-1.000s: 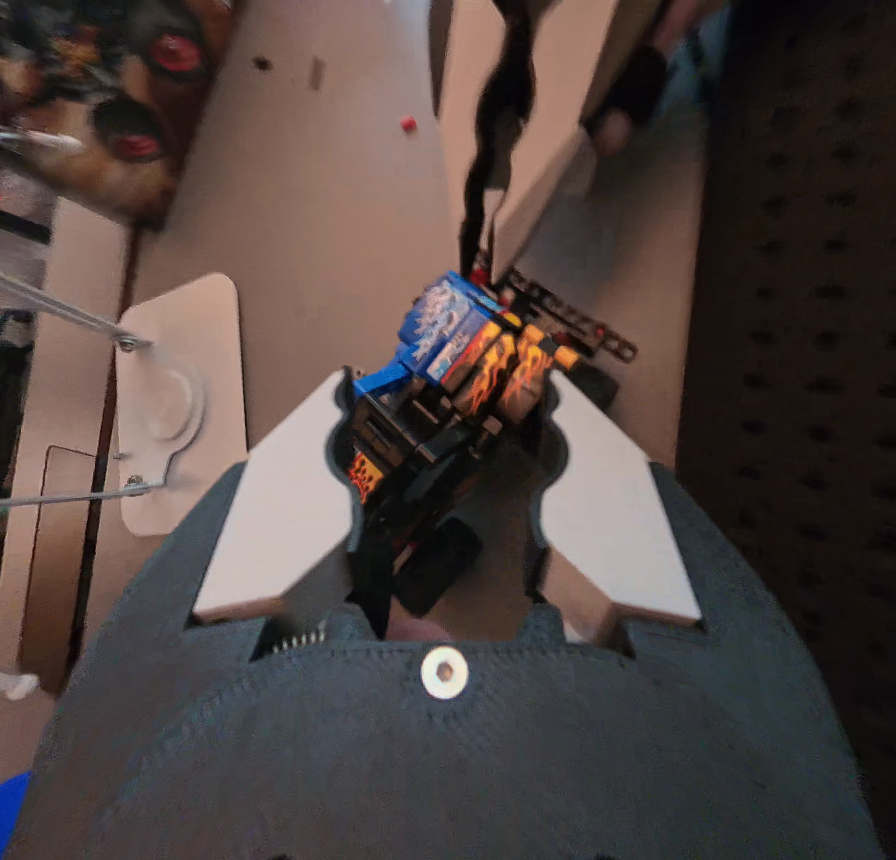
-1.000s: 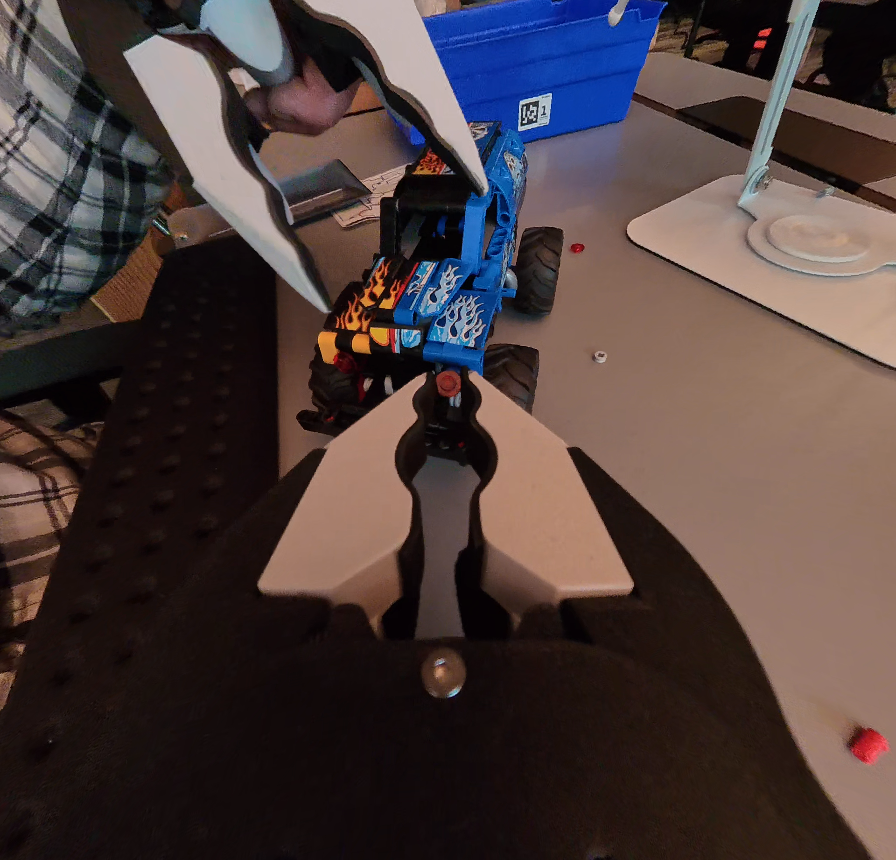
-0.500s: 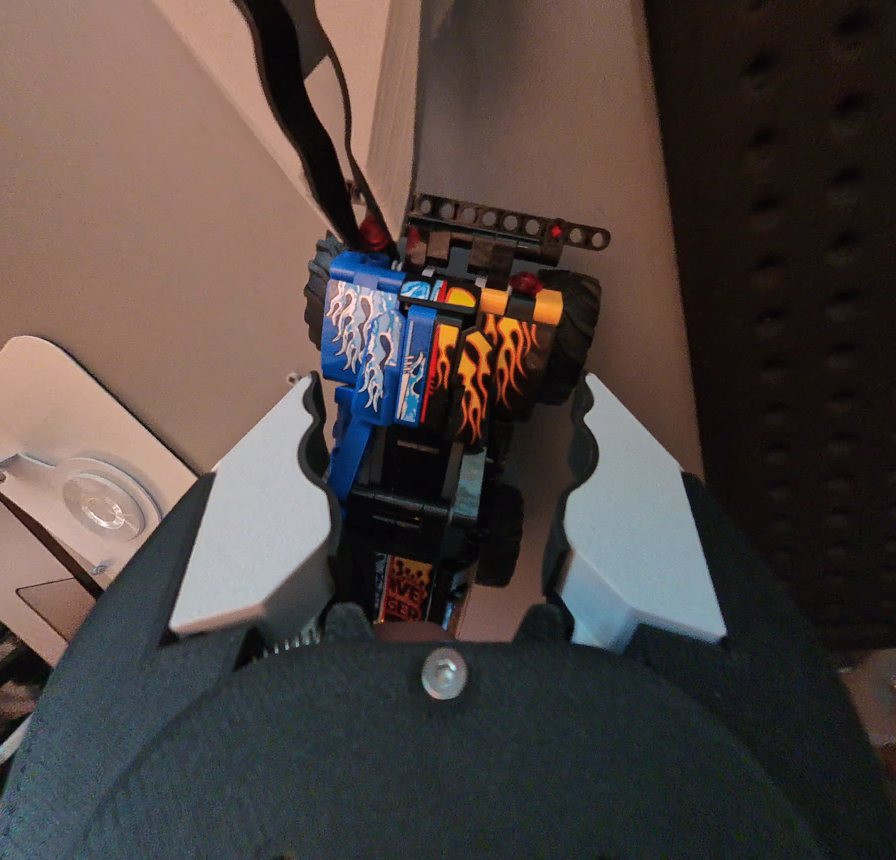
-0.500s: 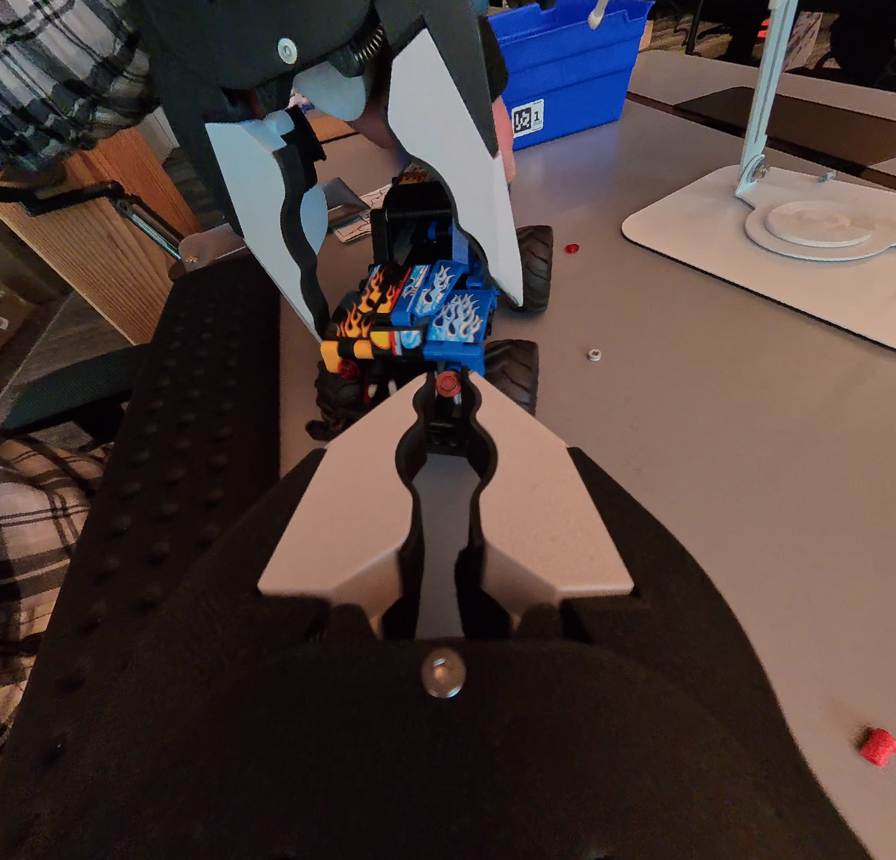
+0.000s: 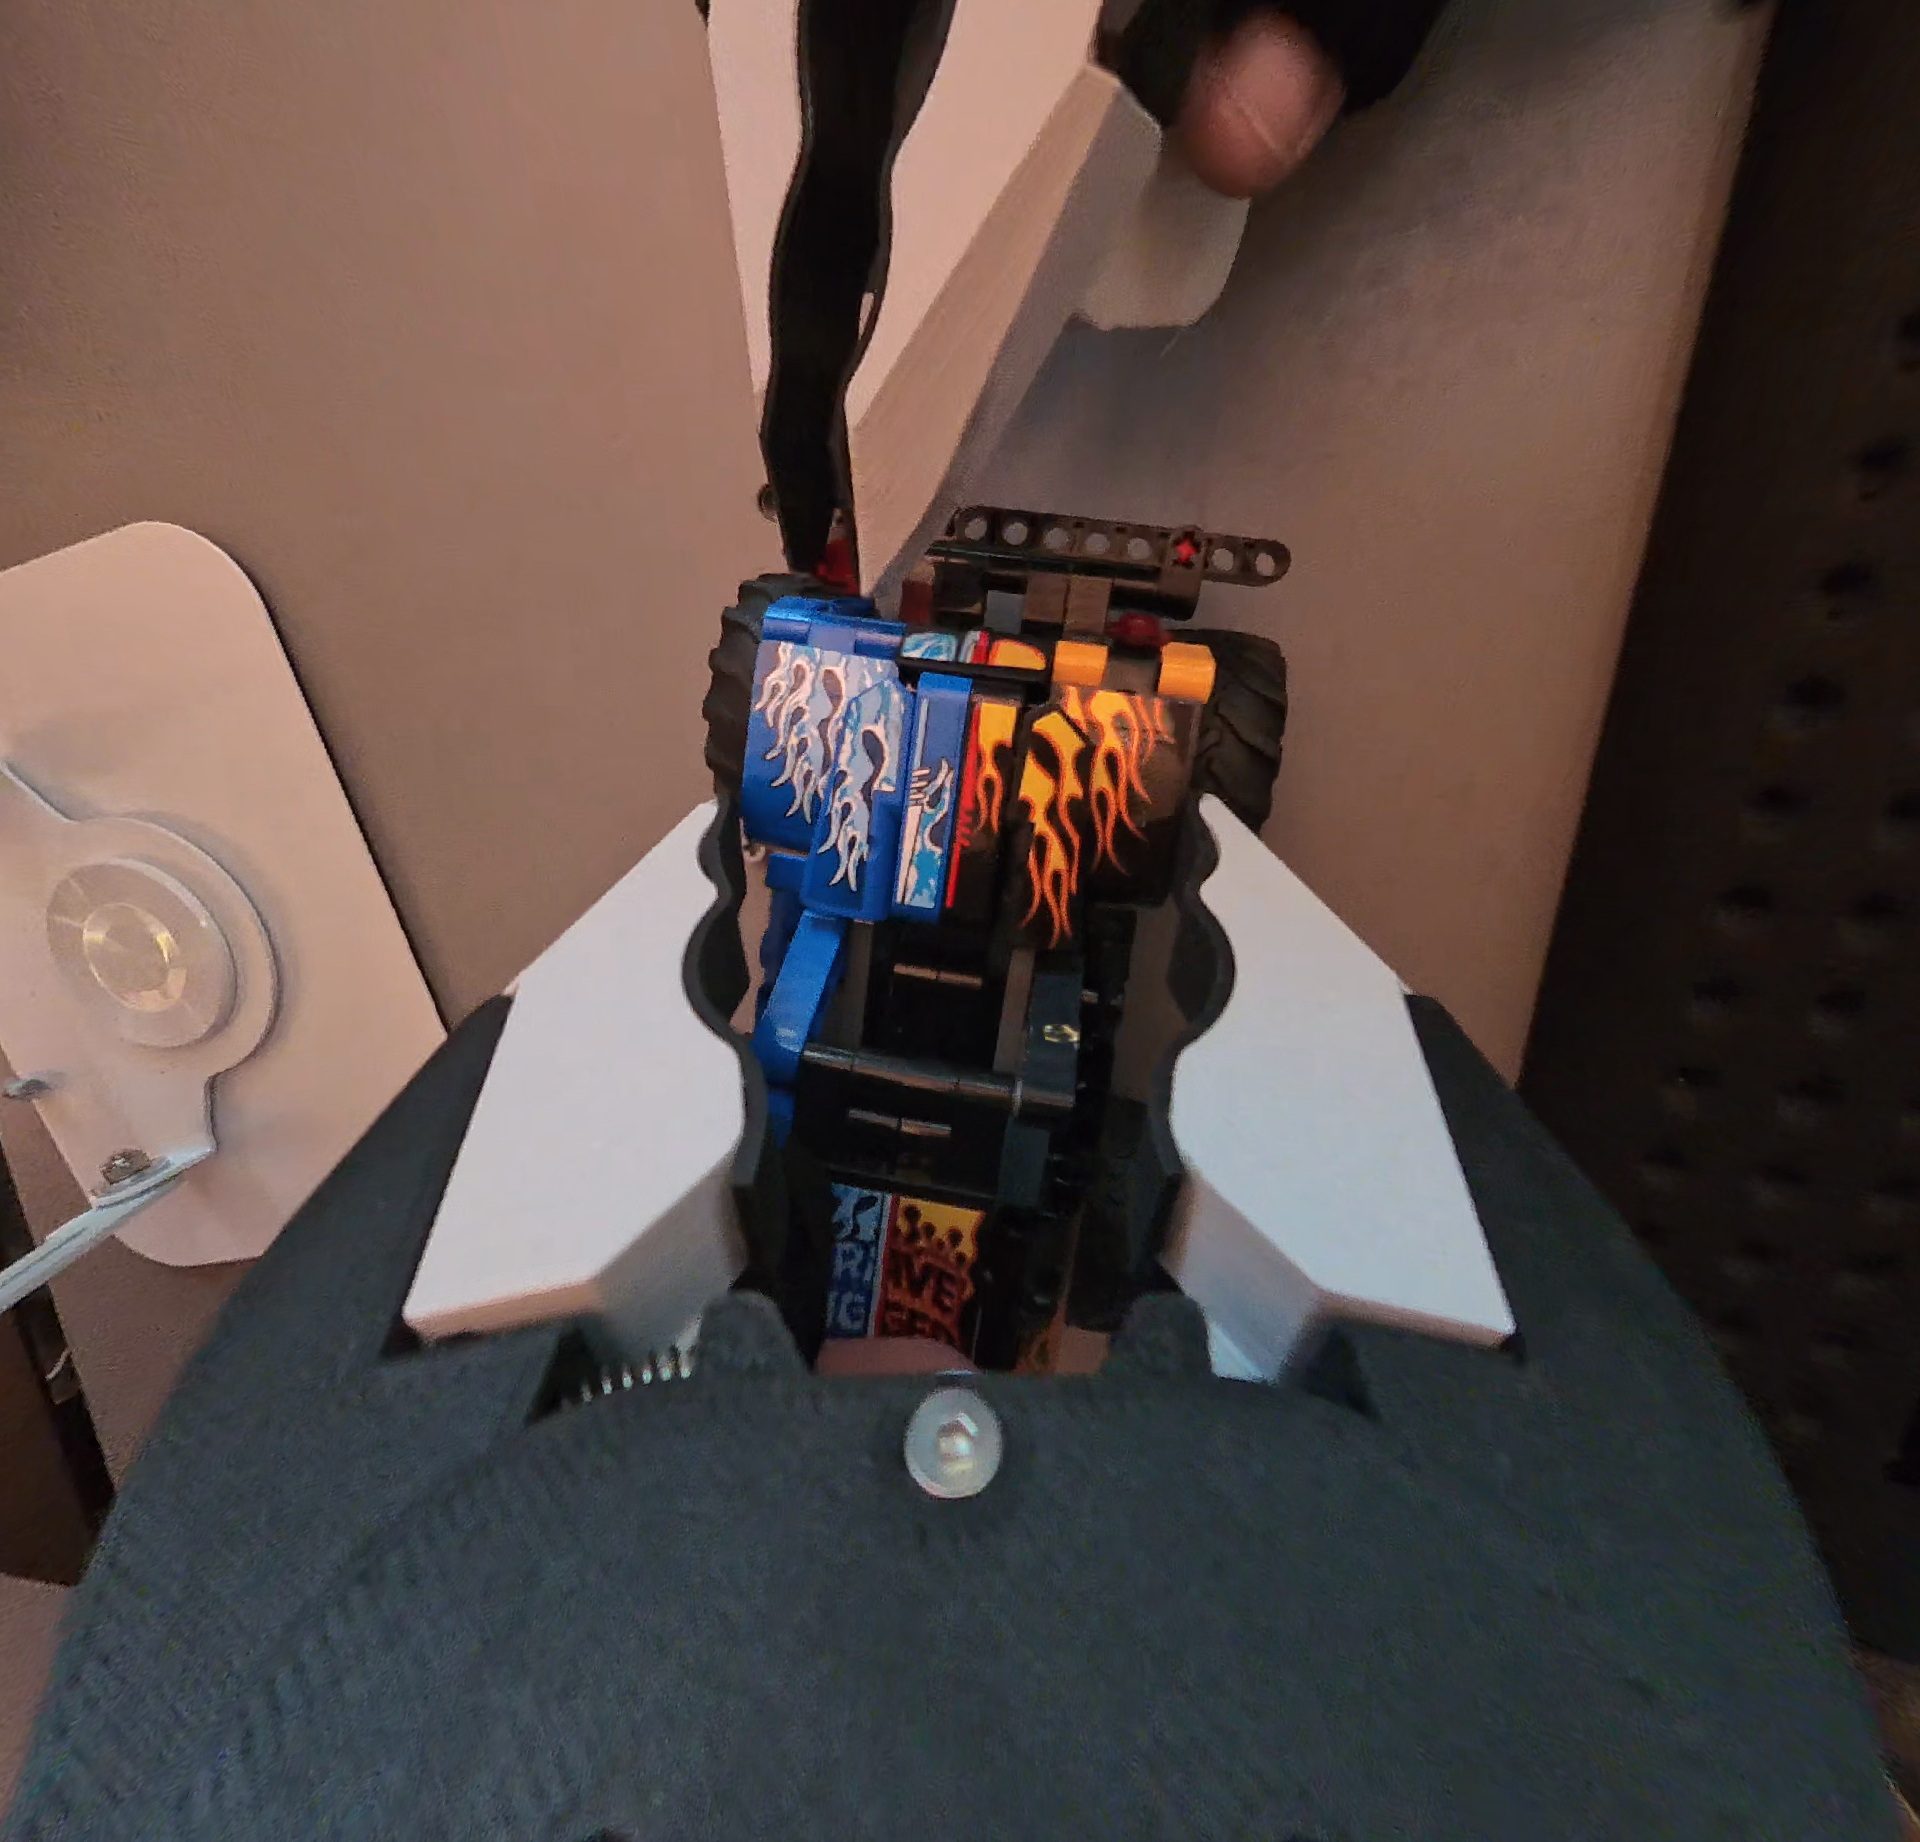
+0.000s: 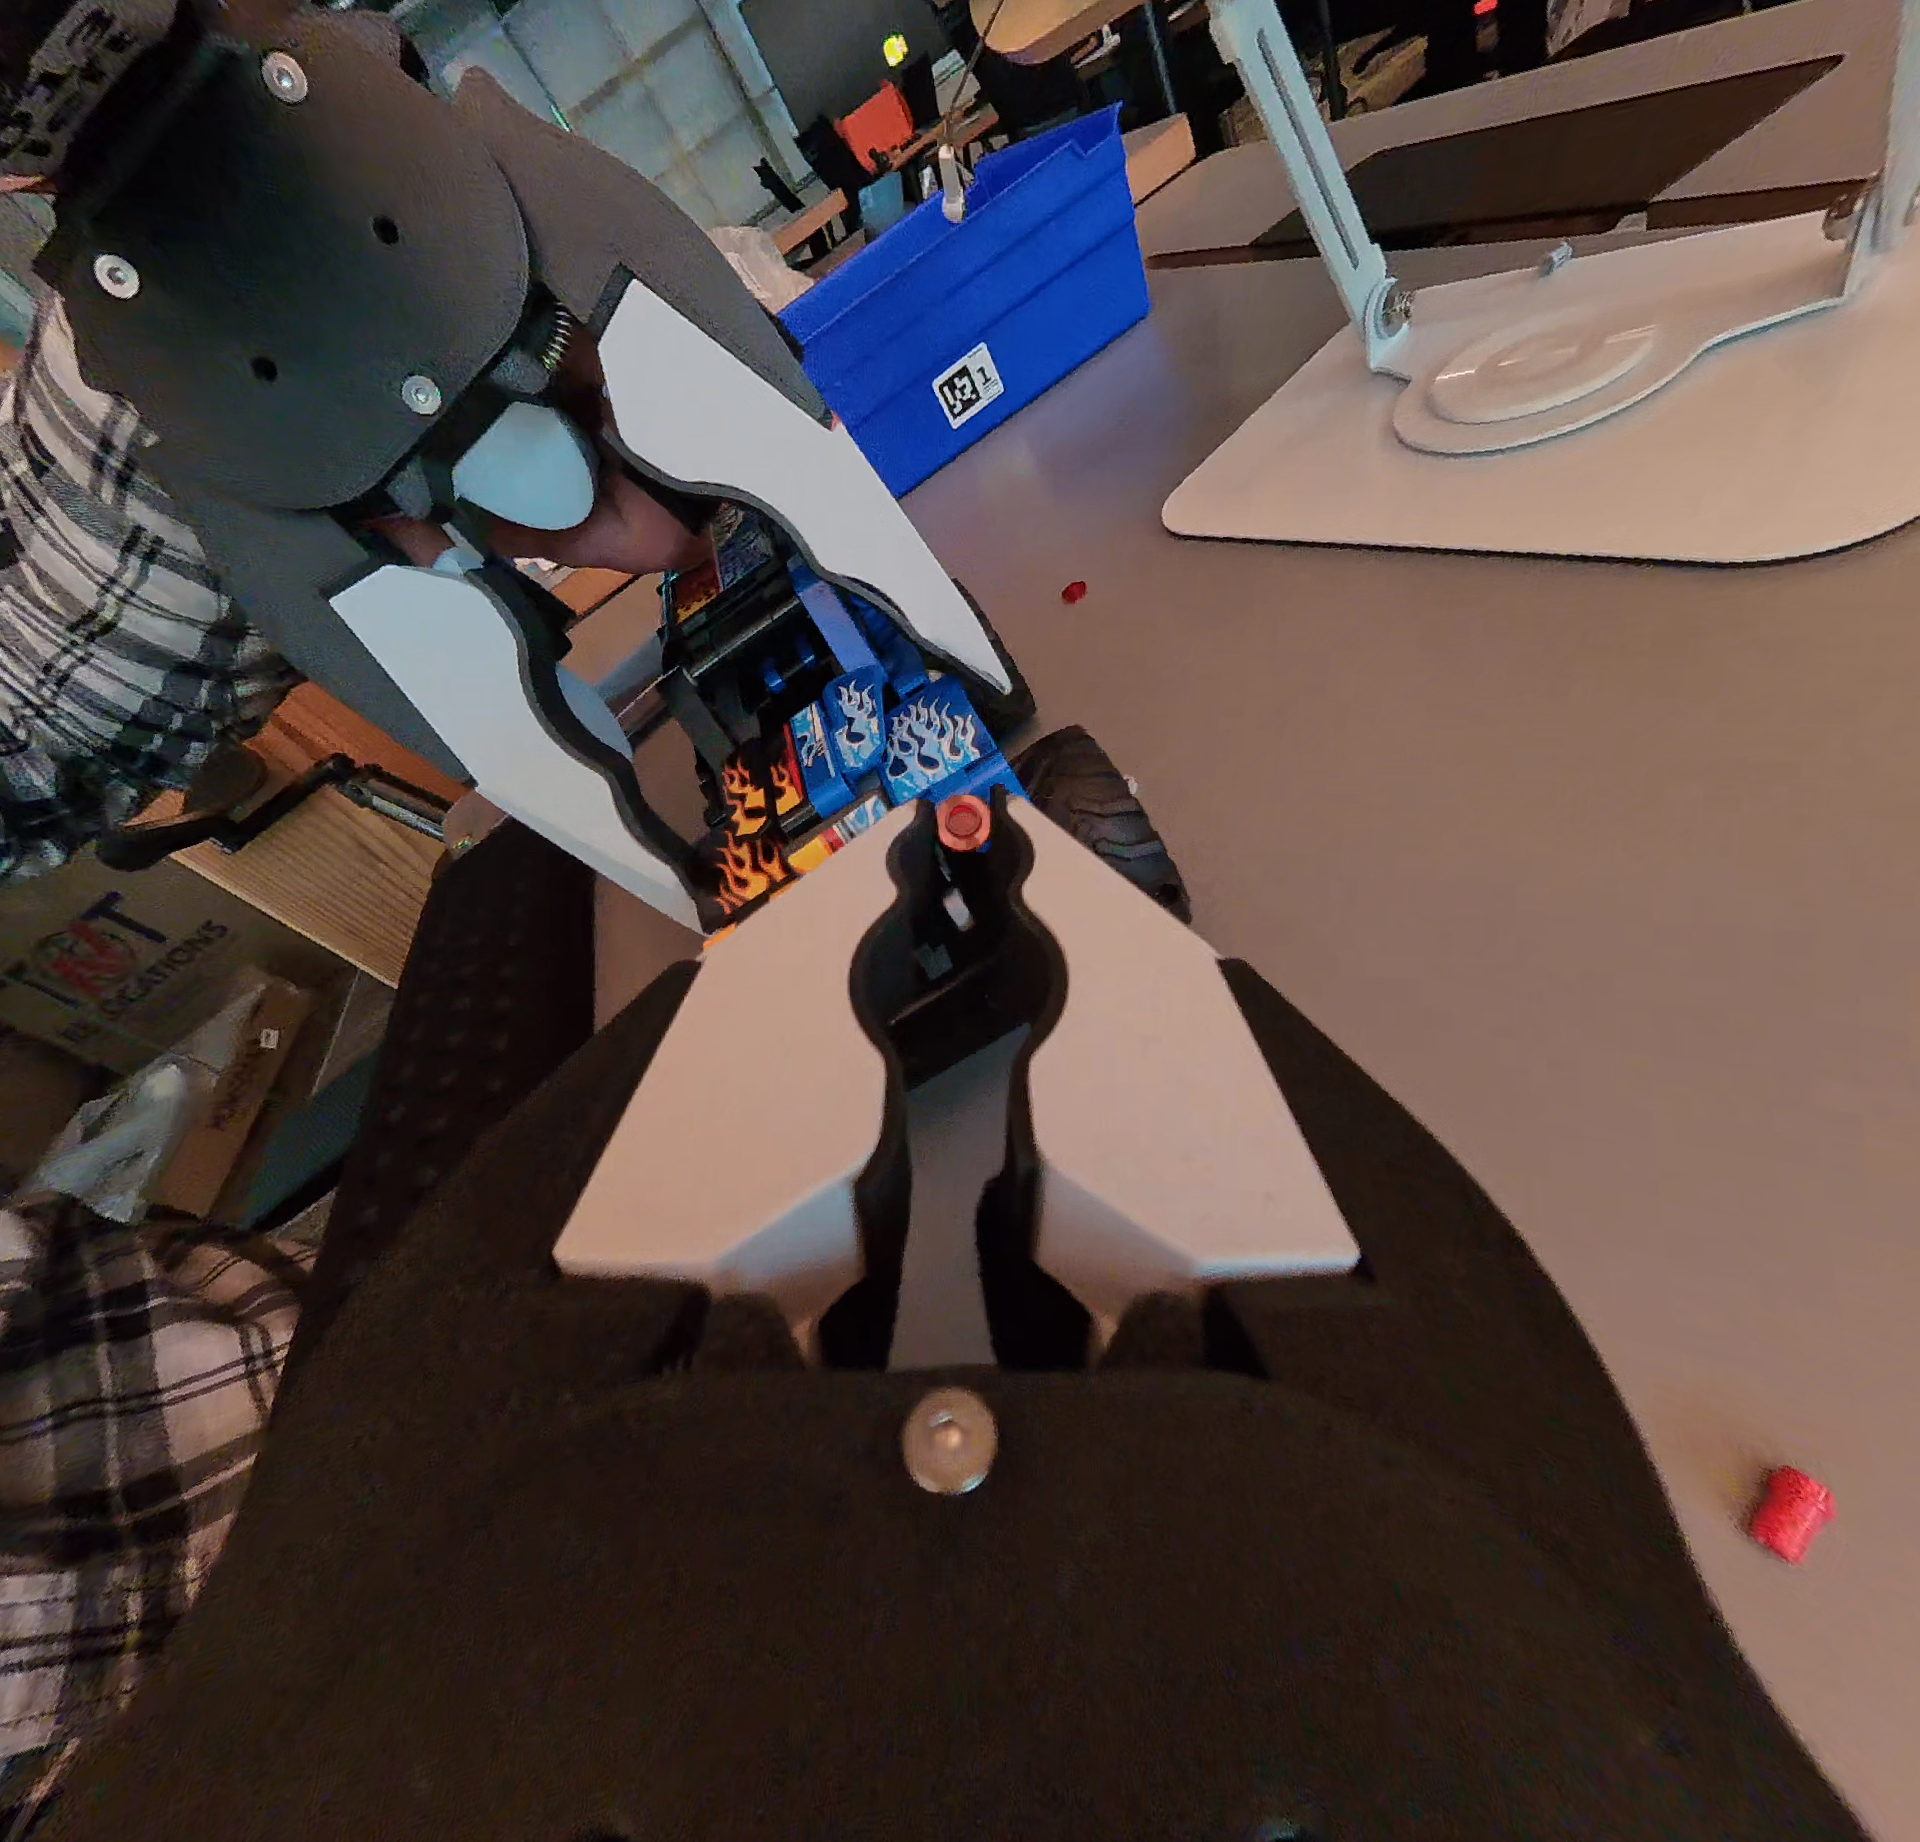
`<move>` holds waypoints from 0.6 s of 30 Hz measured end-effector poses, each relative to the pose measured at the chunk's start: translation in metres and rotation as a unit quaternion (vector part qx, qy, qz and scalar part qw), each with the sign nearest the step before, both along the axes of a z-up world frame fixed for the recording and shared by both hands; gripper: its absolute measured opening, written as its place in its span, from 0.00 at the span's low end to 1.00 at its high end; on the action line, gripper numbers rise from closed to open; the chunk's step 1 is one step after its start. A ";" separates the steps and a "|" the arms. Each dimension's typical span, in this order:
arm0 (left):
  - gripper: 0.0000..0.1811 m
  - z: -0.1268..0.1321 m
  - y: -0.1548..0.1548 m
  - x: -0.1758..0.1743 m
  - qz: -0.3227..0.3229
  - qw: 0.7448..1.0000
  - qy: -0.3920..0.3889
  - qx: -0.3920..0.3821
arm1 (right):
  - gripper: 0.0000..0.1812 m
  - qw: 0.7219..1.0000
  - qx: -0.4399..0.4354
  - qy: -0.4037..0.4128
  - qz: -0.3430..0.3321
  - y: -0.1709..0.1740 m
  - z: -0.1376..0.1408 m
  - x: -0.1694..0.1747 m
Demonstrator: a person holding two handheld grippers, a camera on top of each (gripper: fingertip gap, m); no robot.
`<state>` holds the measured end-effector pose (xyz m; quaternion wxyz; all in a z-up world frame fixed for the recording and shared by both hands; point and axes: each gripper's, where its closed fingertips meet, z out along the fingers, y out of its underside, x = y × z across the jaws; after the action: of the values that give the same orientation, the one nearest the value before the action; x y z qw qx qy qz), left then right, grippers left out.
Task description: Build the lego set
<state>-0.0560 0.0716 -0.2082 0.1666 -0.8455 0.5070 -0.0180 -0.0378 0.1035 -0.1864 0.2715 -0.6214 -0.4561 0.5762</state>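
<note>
At frame centre, the left gripper (image 5: 956, 857) clamps the light, rigid but snap-apart lego truck (image 5: 966, 857) by its cab sides; the right gripper (image 6: 961, 824) pinches a red pin (image 6: 961, 821) at its front

Two close wrist views from opposite ends, sharing the truck (image 5: 977, 805).

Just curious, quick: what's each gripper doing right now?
Left gripper: closed around the truck.
Right gripper: closed on a red pin at the truck's front.
</note>
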 end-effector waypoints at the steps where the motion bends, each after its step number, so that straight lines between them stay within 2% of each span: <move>1: 0.46 0.000 0.000 0.001 -0.005 1.000 -0.006 0.001 | 0.04 1.000 -0.001 -0.002 0.000 0.000 -0.001 -0.001; 9: 0.44 0.002 0.003 0.003 -0.019 0.999 -0.025 0.025 | 0.04 0.998 -0.059 0.015 -0.006 0.007 0.003 -0.002; 18: 0.43 0.028 0.014 0.005 0.029 0.990 -0.107 0.092 | 0.04 0.994 -0.073 0.075 -0.005 0.015 0.029 0.004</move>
<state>-0.0508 0.0852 -0.1800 0.2971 -0.8344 0.4607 -0.0569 -0.0338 0.1181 -0.1572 0.2613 -0.5967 -0.3881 0.6519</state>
